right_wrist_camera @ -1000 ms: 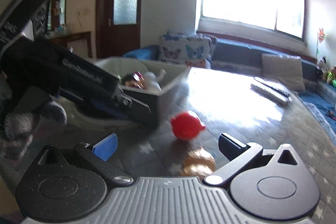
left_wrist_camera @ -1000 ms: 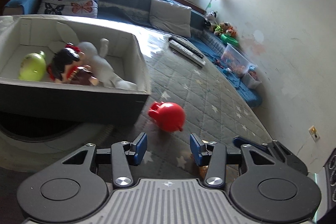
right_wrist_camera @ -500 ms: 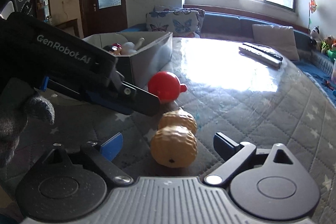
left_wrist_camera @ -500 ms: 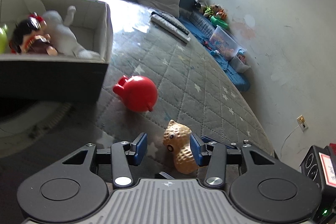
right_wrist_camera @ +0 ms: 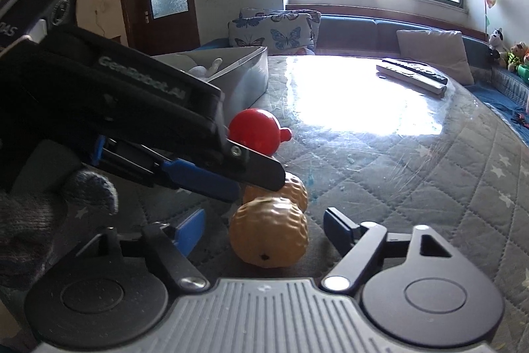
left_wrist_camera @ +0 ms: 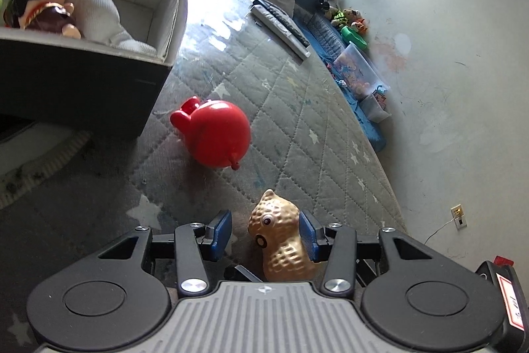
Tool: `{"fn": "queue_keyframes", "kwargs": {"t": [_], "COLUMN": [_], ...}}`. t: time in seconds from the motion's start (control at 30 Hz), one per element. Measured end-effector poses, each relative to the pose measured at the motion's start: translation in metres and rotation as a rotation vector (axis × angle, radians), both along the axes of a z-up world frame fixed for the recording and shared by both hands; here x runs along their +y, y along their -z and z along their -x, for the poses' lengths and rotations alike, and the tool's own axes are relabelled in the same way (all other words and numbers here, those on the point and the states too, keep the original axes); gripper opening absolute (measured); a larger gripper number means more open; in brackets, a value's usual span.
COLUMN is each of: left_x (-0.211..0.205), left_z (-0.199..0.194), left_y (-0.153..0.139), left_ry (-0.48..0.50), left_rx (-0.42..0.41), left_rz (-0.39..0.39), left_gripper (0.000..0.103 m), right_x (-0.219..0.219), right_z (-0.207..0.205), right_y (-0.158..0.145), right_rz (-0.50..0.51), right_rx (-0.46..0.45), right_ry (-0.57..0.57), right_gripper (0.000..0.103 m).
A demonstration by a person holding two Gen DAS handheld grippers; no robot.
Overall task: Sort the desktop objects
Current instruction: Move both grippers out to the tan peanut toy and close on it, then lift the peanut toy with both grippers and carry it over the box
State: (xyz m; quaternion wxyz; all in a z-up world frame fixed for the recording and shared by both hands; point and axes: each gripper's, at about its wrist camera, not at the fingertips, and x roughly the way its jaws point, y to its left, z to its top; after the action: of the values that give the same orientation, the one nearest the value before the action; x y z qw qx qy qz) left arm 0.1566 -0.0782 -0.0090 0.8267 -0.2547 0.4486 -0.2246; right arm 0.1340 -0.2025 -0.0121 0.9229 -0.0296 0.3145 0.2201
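Observation:
A tan peanut-shaped toy [left_wrist_camera: 282, 240] with eyes lies on the quilted table mat. My left gripper [left_wrist_camera: 264, 232] is open around it; the right pad touches it, the left pad stands apart. In the right wrist view the peanut toy [right_wrist_camera: 269, 232] lies between the open fingers of my right gripper [right_wrist_camera: 264, 229], and the left gripper [right_wrist_camera: 211, 174] reaches over it from the left. A red round toy [left_wrist_camera: 213, 133] lies on the mat beyond the peanut, also seen in the right wrist view [right_wrist_camera: 256, 131]. A grey storage box [left_wrist_camera: 99, 68] stands at the left.
The box holds a dark-haired doll [left_wrist_camera: 39, 2] and a white plush toy [left_wrist_camera: 99, 12]. Remote controls [left_wrist_camera: 281, 25] lie at the far side of the table. A clear bin of toys [left_wrist_camera: 358, 73] and plush toys sit on the blue bench by the wall.
The left gripper has moved forward and down over the peanut toy, which now sits deeper between its fingers. The right gripper has come closer to the peanut. Both stay open.

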Motion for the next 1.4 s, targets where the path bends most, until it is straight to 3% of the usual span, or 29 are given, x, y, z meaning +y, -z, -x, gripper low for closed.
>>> {"fn": "queue_keyframes", "kwargs": {"t": [0.07,0.3,0.4,0.7,0.93,1.2,1.4], "left_x": [0.0,-0.002,-0.003,0.004,0.032,0.076,0.113], "left_z": [-0.001,0.001,0.003,0.014,0.02,-0.003,-0.039], "left_y": [0.002,0.002,0.003,-0.006,-0.047,-0.082,-0.084], "left_ry": [0.0,0.002,0.017,0.008,-0.06,-0.166,-0.222], "left_rx": [0.005,-0.011,-0.009,-0.043,-0.157,-0.252,-0.234], "left_rz": [0.013,0.014,0.025,0.032,0.029,0.009,0.006], "left_gripper": [0.048,0.046,0.041,0.04,0.04,0.04,0.04], "right_x": [0.002,0.002,-0.001,0.01,0.035,0.083,0.115], "right_z": [0.002,0.002,0.002,0.008,-0.002,-0.047,-0.09], "right_y": [-0.001,-0.003,-0.004,-0.015,-0.053,-0.085,-0.086], "right_rz": [0.006,0.005,-0.007,0.004,-0.025,-0.05,-0.063], "right_rx": [-0.002,0.011,0.022,0.012,-0.09,-0.166,-0.134], "right_ry": [-0.004,0.015,0.028,0.006,-0.047,-0.113,-0.139], "right_gripper": [0.067,0.058,0.045,0.045,0.045,0.045,0.045]}}
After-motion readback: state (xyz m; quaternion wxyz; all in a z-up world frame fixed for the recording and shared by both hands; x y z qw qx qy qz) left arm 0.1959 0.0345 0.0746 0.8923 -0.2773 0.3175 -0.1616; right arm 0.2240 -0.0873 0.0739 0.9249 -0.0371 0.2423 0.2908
